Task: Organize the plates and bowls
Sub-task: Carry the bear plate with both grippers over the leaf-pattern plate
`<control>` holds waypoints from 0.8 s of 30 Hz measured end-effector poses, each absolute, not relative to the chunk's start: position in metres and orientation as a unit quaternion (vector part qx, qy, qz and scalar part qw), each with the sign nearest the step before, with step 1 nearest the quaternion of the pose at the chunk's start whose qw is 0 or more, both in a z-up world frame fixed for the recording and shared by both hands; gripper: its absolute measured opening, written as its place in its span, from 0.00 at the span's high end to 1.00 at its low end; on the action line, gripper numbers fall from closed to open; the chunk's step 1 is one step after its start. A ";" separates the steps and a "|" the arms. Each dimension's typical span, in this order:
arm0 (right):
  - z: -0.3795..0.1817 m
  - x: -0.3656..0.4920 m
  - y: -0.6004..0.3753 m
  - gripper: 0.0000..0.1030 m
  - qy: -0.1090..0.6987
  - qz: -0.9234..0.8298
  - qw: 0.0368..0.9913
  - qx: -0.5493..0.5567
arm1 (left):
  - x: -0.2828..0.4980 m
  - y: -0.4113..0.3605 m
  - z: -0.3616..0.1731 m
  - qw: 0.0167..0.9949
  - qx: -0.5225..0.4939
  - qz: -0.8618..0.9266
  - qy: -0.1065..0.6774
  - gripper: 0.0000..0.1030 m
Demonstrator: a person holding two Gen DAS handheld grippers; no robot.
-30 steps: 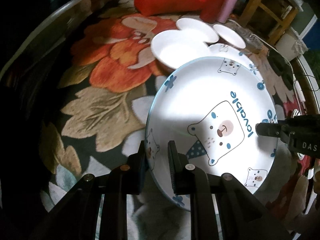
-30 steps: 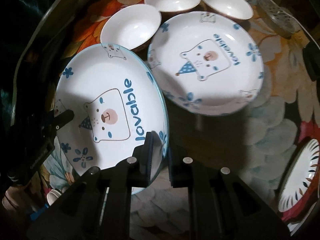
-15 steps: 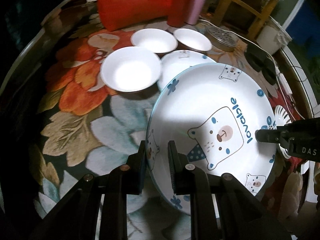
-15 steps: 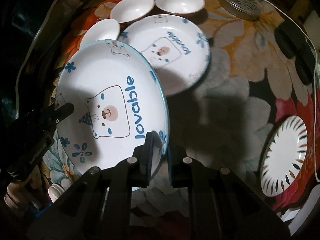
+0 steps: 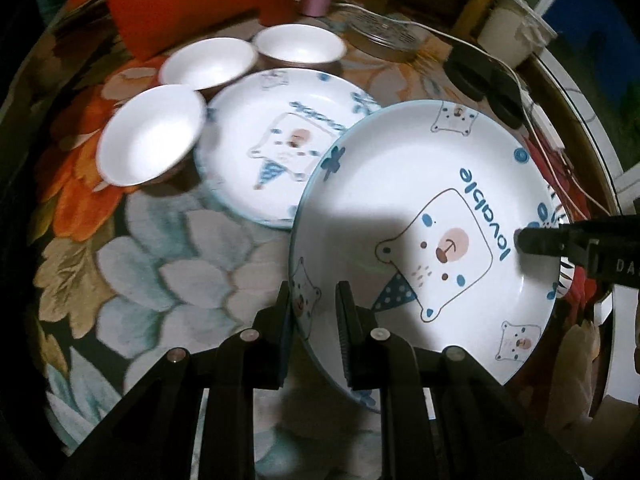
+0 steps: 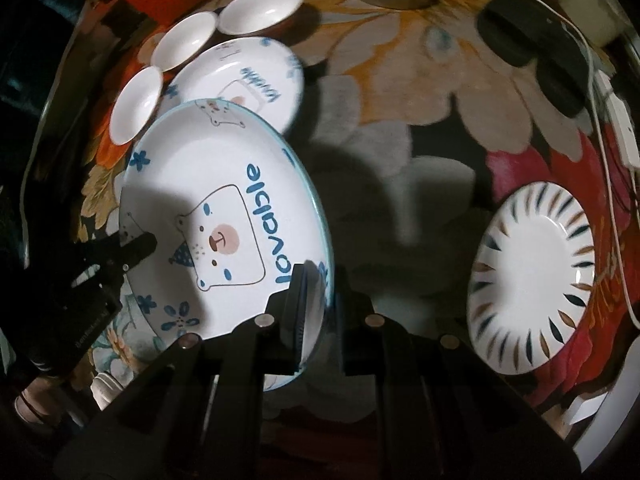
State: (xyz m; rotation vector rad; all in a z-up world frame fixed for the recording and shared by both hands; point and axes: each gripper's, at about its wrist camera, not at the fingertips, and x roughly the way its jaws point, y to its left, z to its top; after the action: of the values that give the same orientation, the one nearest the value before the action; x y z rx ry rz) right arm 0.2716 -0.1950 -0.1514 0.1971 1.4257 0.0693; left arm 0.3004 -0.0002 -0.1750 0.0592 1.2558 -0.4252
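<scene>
Grippers both clamp 1 bear plate (image 5: 420, 216) by opposite rim edges: left gripper (image 5: 314, 316) w/ rim between narrow jaws, right gripper (image 6: 320, 300) likewise. Plate is tilted, off table. Vs 1 s ago, 2nd bear plate (image 5: 280, 148) is further ahead, striped plate (image 6: 532, 280) now right; probably carrying away, not stacking on twin.

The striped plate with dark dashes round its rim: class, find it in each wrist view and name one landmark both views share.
Left wrist view: striped plate, a sliver at the right edge behind the held bear plate.
Right wrist view: striped plate, in full at right on the tablecloth.
Shared landmark: the three white bowls.
</scene>
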 end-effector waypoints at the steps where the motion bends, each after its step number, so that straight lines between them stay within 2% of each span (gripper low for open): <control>1: -0.152 0.270 -0.204 0.87 0.653 0.027 0.751 0.096 | 0.300 -0.007 -0.176 0.786 0.029 -0.201 0.584 0.81; 24: -0.165 0.213 -0.401 0.87 0.648 -0.100 0.736 0.171 | 0.288 -0.219 -0.185 0.742 0.039 -0.308 0.594 0.81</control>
State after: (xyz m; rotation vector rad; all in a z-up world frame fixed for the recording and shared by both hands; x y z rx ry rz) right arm 0.2127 -0.4009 -0.1650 0.3761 1.4236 -0.2194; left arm 0.2884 -0.2191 -0.1849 0.0851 1.3030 -0.6750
